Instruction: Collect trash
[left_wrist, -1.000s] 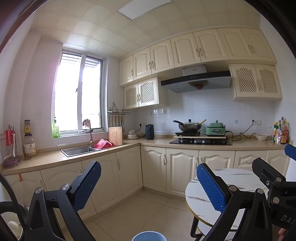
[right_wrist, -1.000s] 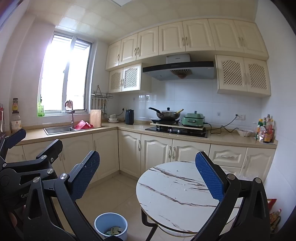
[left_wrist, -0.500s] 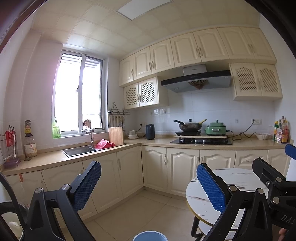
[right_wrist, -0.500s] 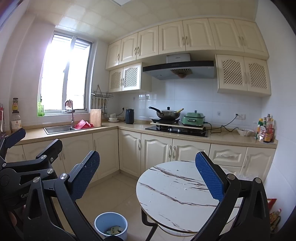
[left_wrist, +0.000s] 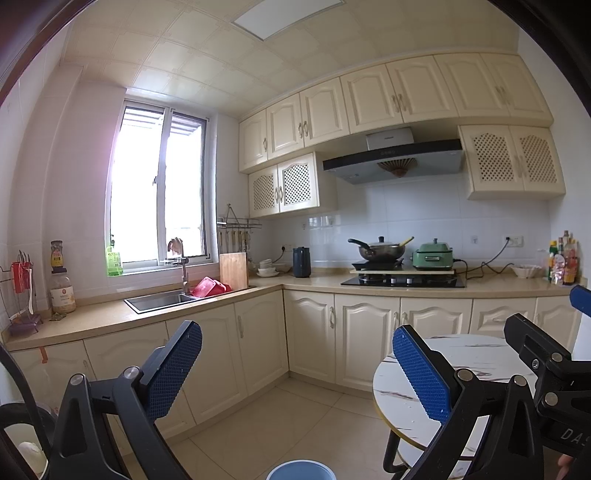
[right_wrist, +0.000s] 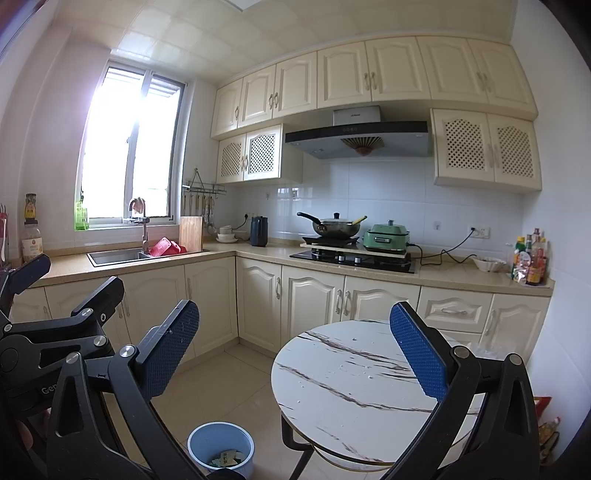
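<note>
A light blue trash bin (right_wrist: 221, 448) stands on the floor left of the round marble table (right_wrist: 354, 384); several scraps of paper lie inside it. Its rim shows at the bottom of the left wrist view (left_wrist: 301, 469). My right gripper (right_wrist: 295, 350) is open and empty, held up above the floor and the table edge. My left gripper (left_wrist: 297, 363) is open and empty, held up facing the kitchen cabinets. The table top (left_wrist: 476, 354) carries only tiny crumbs.
An L-shaped counter (right_wrist: 251, 254) runs along the far walls with a sink (right_wrist: 114, 255), cutting board, kettle, wok on the hob (right_wrist: 336, 227) and bottles at the right end (right_wrist: 532, 260). Tiled floor (right_wrist: 229, 384) lies between cabinets and table.
</note>
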